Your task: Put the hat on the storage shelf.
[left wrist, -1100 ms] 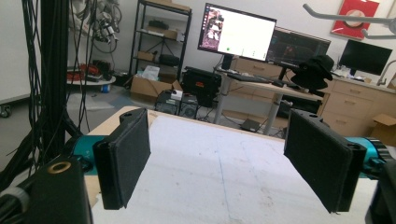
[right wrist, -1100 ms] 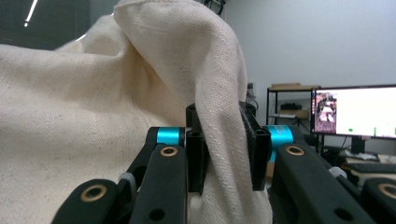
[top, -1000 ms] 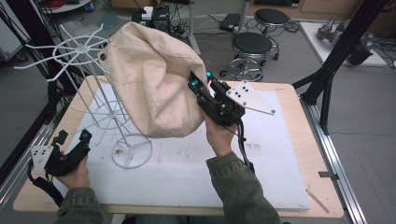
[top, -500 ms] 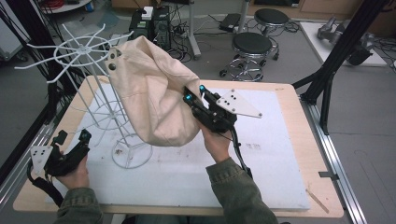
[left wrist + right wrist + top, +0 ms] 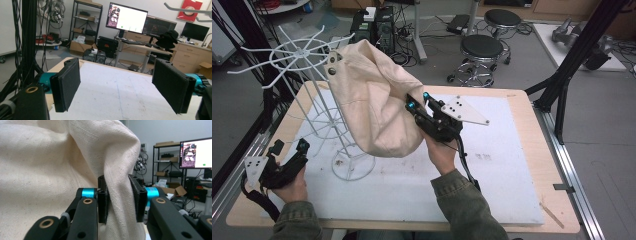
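Observation:
A cream cloth bag (image 5: 372, 110) hangs by its top from a white wire rack (image 5: 302, 52) that stands on the table's left half. My right gripper (image 5: 416, 100) is at the bag's right side, and its jaws have just been opening. In the right gripper view a fold of the bag (image 5: 50, 157) still fills the gap of the right gripper (image 5: 118, 197) and touches both pads. My left gripper (image 5: 289, 147) rests near the table's front left corner, open, with nothing between its jaws. The left gripper view shows the left gripper (image 5: 116, 85) over bare white mat.
A white mat (image 5: 492, 165) covers the wooden table. The rack's round wire foot (image 5: 354, 167) stands on the mat in front of the bag. Two stools (image 5: 482, 47) and a black frame leg (image 5: 562, 95) stand beyond the table's far and right edges.
My right gripper has sunk a little and moved left with the bag's side, so the bag now hangs lower and narrower from the rack. The left gripper has stayed put.

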